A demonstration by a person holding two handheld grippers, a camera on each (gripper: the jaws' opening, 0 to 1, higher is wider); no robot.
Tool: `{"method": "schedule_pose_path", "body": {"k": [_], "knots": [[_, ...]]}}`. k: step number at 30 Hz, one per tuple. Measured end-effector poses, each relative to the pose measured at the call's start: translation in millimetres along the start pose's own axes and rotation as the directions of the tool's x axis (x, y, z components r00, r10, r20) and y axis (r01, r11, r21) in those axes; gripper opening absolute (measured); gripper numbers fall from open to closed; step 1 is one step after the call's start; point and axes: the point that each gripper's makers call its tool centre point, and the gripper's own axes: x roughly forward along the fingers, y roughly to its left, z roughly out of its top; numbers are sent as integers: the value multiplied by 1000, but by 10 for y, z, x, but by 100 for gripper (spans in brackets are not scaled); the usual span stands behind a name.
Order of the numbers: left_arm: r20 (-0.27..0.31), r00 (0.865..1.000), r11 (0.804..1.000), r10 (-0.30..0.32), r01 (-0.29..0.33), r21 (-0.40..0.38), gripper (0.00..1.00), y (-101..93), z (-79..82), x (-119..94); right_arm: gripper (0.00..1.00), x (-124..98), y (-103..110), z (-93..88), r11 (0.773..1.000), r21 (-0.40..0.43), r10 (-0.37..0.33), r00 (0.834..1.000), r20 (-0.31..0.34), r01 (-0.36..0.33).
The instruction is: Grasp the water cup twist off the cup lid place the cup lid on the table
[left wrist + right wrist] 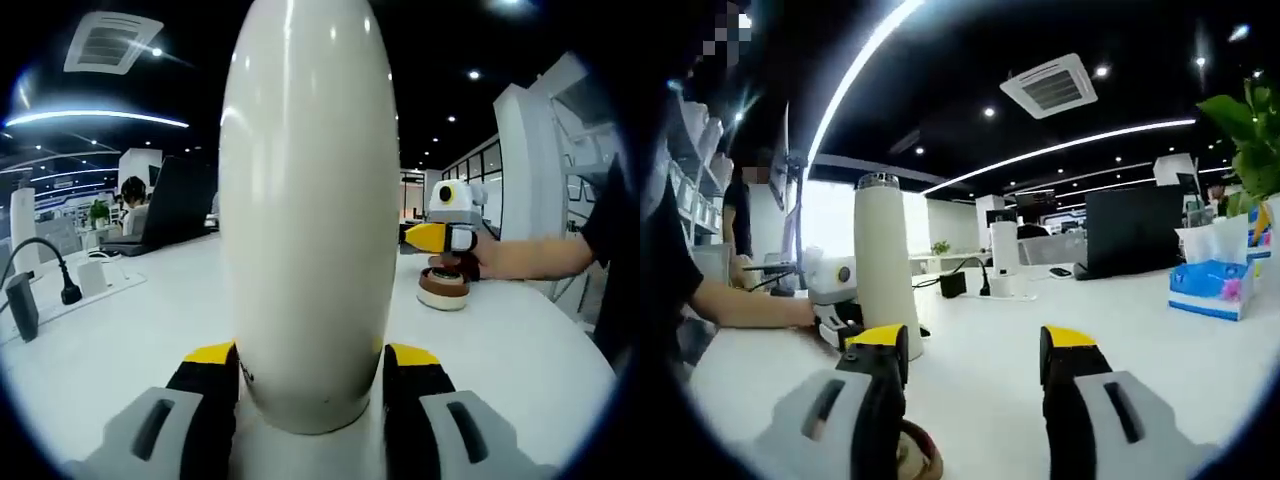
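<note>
Left gripper (310, 385) clamps the white water cup (308, 200). Right gripper (975, 365) gapes wide, empty, the cup lid (443, 287) on the table (500, 350) right beneath it.

Ceiling strip lights (1060, 148) and spotlights light the room brightly; highlights glare on the white cup (308, 200), and fisheye distortion bends the edges, slightly soft.

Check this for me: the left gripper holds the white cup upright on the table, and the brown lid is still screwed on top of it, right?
Not quite. The left gripper does hold the white cup, but the brown lid sits on the table by the right gripper, as the left gripper view shows.
</note>
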Motion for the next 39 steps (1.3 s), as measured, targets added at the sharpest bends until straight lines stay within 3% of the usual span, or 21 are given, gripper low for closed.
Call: {"method": "schedule_pose_path", "body": {"k": [6, 9, 13, 16, 19, 23, 30, 34, 39], "knots": [[-1, 1000, 1000, -24, 24, 17, 73, -24, 2, -36, 66, 188, 78, -10, 998, 20, 55, 998, -7, -55], [-19, 1000, 1000, 9, -10, -14, 81, 77, -33, -67, 73, 198, 75, -58, 998, 24, 62, 998, -34, -61], [-11, 1000, 999, -8, 8, -37, 83, 73, -15, -130, 77, 186, 204, -47, 994, -10, 111, 993, -29, -112], [-17, 1000, 999, -17, 16, -33, 89, 40, -86, -358, 77, 201, 296, -94, 989, -27, 142, 988, -60, -144], [-20, 999, 999, 29, -29, -24, 88, 154, -157, -634, 76, 197, 338, -92, 988, -35, 149, 987, -62, -152], [-21, 999, 999, 44, -45, -19, 88, 142, -205, -837, 75, 226, 416, -106, 986, -35, 161, 984, -75, -164], [-5, 997, 997, 78, -78, -26, 89, 230, -181, -783, 74, 462, 682, -168, 978, -26, 204, 974, -99, -208], [-5, 996, 996, 90, -90, -28, 89, 238, -174, -790, 73, 512, 613, -137, 980, 2, 197, 977, -83, -197], [-6, 998, 998, 56, -56, -21, 86, 139, -179, -816, 71, 528, 499, -34, 980, 123, 159, 987, -14, -156]]}}
